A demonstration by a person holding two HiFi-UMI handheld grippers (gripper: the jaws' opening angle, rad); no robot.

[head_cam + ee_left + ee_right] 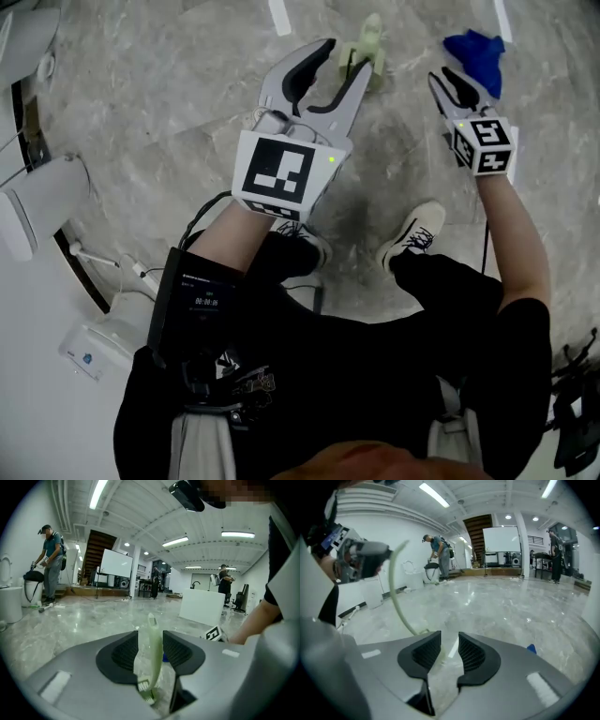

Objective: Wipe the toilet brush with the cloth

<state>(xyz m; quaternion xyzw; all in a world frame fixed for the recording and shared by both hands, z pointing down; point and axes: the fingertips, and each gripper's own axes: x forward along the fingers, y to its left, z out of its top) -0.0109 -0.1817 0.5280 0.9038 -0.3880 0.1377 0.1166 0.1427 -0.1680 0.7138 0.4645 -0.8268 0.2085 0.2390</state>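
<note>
The toilet brush [154,648] stands close to upright between the jaws of the left hand-held gripper [343,58]. Its long axis runs up and down, with the free end of the pale green handle pointing up, level with the jaw tips, and the toothed head pointing down at the floor [169,84] below the jaws. In the left gripper view the handle lies nearer the right-hand pad, and a clear gap shows between it and the left-hand pad. The jaws are spread wide, so the handle stands loose between them rather than clamped.

In the right gripper view the same handle [396,588] hangs from the left hand-held gripper in a long bow, leaning away near the top and curving back to meet the floor just ahead of the right jaws.

The right hand-held gripper [442,77] is off to the right of the left one, well apart from the brush and tilted down toward the floor. Its jaws are only narrowly apart, and nothing but bare floor shows through the slot.

The cloth [476,49], blue and crumpled, lies on the floor just beyond the right hand-held gripper's tips and slightly to their right. It touches neither hand-held gripper.

Behind and below both hand-held grippers is the person's white shoe [412,234], planted on the grey marbled floor.
</note>
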